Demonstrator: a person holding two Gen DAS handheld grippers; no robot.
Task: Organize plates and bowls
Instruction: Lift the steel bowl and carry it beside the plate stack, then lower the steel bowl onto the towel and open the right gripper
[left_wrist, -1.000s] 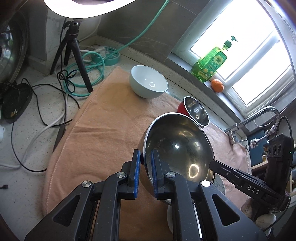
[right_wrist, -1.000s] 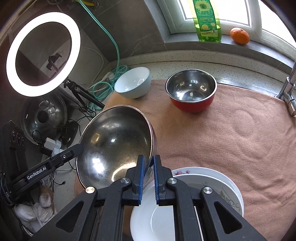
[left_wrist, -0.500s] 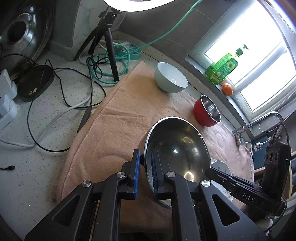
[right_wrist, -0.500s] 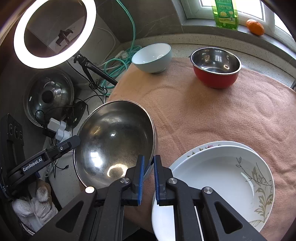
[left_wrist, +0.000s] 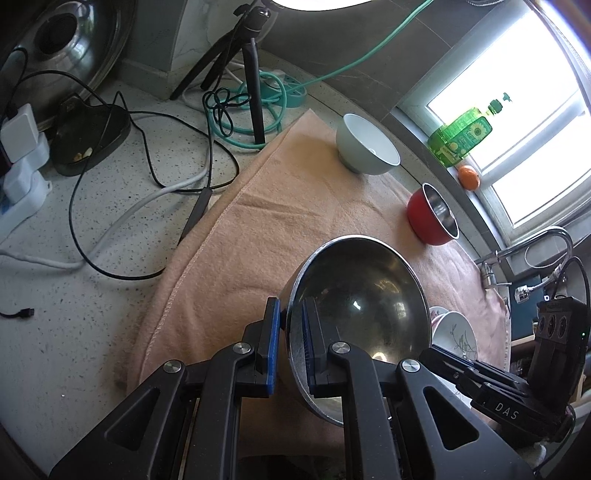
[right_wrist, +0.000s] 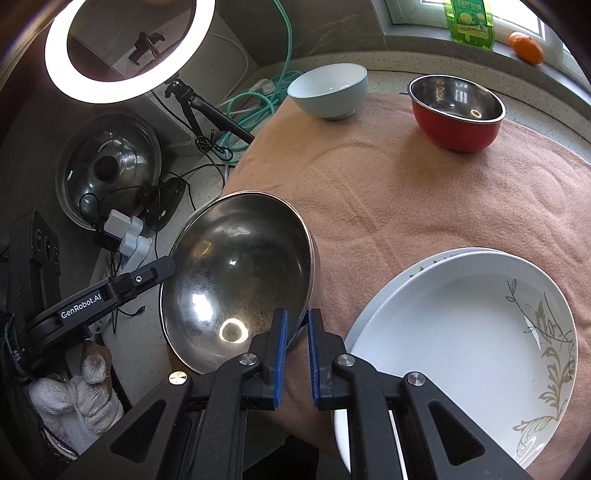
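A large steel bowl (left_wrist: 362, 314) hangs tilted above the pink towel (left_wrist: 280, 229), held by both grippers on opposite rims. My left gripper (left_wrist: 290, 339) is shut on its near rim. My right gripper (right_wrist: 295, 343) is shut on its right rim; the bowl also shows in the right wrist view (right_wrist: 240, 280). A pale blue bowl (right_wrist: 328, 90) and a red bowl with a steel inside (right_wrist: 456, 110) stand at the towel's far edge. Stacked white plates with a leaf pattern (right_wrist: 465, 339) lie on the towel (right_wrist: 406, 192) at the near right.
A ring light (right_wrist: 129, 51) on a tripod (left_wrist: 251, 85), green hose (left_wrist: 266, 110), cables, chargers (left_wrist: 22, 162) and a pot lid (right_wrist: 107, 173) crowd the counter left of the towel. A green bottle (left_wrist: 461, 136) and an orange (left_wrist: 469, 177) sit on the sill. A faucet (left_wrist: 528, 247) stands right.
Both grippers have lifted the steel bowl higher and drawn it back toward the towel's near left edge. The other bowls look farther away, and more of the plates shows.
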